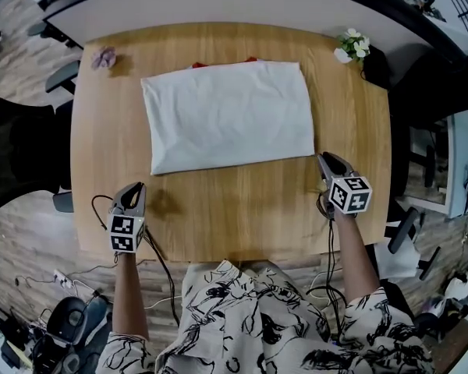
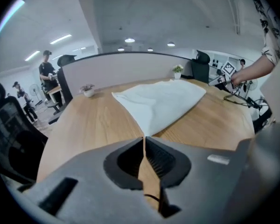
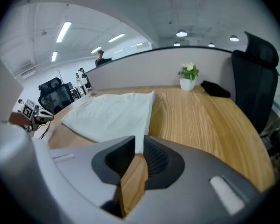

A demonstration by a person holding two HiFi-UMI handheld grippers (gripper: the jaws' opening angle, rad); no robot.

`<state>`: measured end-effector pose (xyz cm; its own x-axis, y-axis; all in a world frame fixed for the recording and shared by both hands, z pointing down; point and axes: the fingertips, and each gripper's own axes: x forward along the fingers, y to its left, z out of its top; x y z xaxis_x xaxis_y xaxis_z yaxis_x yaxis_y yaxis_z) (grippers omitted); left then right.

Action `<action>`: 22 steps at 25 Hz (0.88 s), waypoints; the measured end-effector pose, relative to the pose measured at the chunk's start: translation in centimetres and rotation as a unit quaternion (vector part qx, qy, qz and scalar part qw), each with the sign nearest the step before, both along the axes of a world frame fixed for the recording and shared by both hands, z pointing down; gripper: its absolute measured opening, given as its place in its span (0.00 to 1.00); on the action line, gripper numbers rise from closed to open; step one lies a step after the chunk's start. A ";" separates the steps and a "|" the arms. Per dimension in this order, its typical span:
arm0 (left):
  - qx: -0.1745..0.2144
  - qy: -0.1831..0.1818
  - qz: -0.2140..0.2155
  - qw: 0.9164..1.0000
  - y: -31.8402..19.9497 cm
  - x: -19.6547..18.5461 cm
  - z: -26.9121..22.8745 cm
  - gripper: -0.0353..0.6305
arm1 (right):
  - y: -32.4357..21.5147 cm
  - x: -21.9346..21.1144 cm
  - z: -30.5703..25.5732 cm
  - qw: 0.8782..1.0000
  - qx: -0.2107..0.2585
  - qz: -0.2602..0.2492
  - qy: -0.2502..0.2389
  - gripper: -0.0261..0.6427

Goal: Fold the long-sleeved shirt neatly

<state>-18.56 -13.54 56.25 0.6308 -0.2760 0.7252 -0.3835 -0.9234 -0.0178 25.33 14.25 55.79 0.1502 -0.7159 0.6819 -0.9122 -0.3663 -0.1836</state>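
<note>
head view: the long-sleeved shirt is lying as a flat white rectangle on the far half of the counter, no sleeve showing loose, with a sliver of red peeking out at its far edge. the left gripper is sitting near the shirt's near left corner, and the right gripper just beside the near right corner, neither touching cloth. a potted flower and a small pink item are occupying the far corners. left gripper view: the jaws are resting together with nothing between them, pointing toward the shirt. right gripper view: the jaws are standing a sliver apart and empty, with bare wood showing below them and the shirt lying just ahead. risk, as a judgement: the fold is looking close to finished, so a further pinch at one corner is likely dragging only the top layer, skewing the edges or opening the stack. the right gripper, being so near the corner, is also risking a snag on the hem.
</note>
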 end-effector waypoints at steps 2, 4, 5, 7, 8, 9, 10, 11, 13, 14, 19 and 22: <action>0.016 0.044 -0.026 0.999 0.3 0.0 -2.4 0.06 | 0.2 -0.8 -3.3 0.998 0.047 -0.014 0.029 0.07; 0.027 0.094 -0.045 0.994 1.3 0.2 -5.2 0.06 | 0.5 -2.2 -6.8 0.993 0.103 -0.029 0.046 0.05; 0.034 0.118 -0.052 0.991 1.7 0.4 -6.7 0.06 | 0.8 -2.8 -8.6 0.989 0.130 -0.036 0.056 0.05; 0.055 0.161 -0.062 0.983 2.5 0.7 -10.0 0.06 | 1.5 -3.8 -11.8 0.980 0.177 -0.045 0.084 0.05; 0.068 0.180 -0.065 0.979 2.8 0.9 -11.7 0.06 | 1.9 -4.2 -13.2 0.974 0.197 -0.046 0.101 0.05; 0.080 0.196 -0.068 0.975 3.1 1.1 -13.3 0.06 | 2.3 -4.4 -14.6 0.969 0.213 -0.046 0.117 0.05; 0.089 0.212 -0.074 0.970 3.5 1.1 -14.9 0.06 | 2.9 -4.6 -15.8 0.964 0.225 -0.043 0.132 0.05; 0.096 0.228 -0.080 0.966 4.0 1.1 -16.5 0.06 | 3.6 -4.8 -17.1 0.960 0.235 -0.038 0.148 0.05; 0.105 0.257 -0.094 0.956 5.3 0.8 -19.4 0.06 | 5.5 -5.3 -19.6 0.951 0.253 -0.026 0.178 0.05; 0.112 0.265 -0.100 0.953 6.0 0.5 -20.7 0.06 | 6.4 -5.6 -21.0 0.944 0.268 -0.023 0.190 0.05; 0.163 0.298 -0.100 0.935 11.2 -0.7 -26.6 0.06 | 12.3 -7.3 -26.2 0.914 0.341 -0.001 0.220 0.05; 0.176 0.331 -0.081 0.924 13.8 -1.6 -29.6 0.06 | 14.3 -8.1 -28.1 0.911 0.345 0.021 0.224 0.05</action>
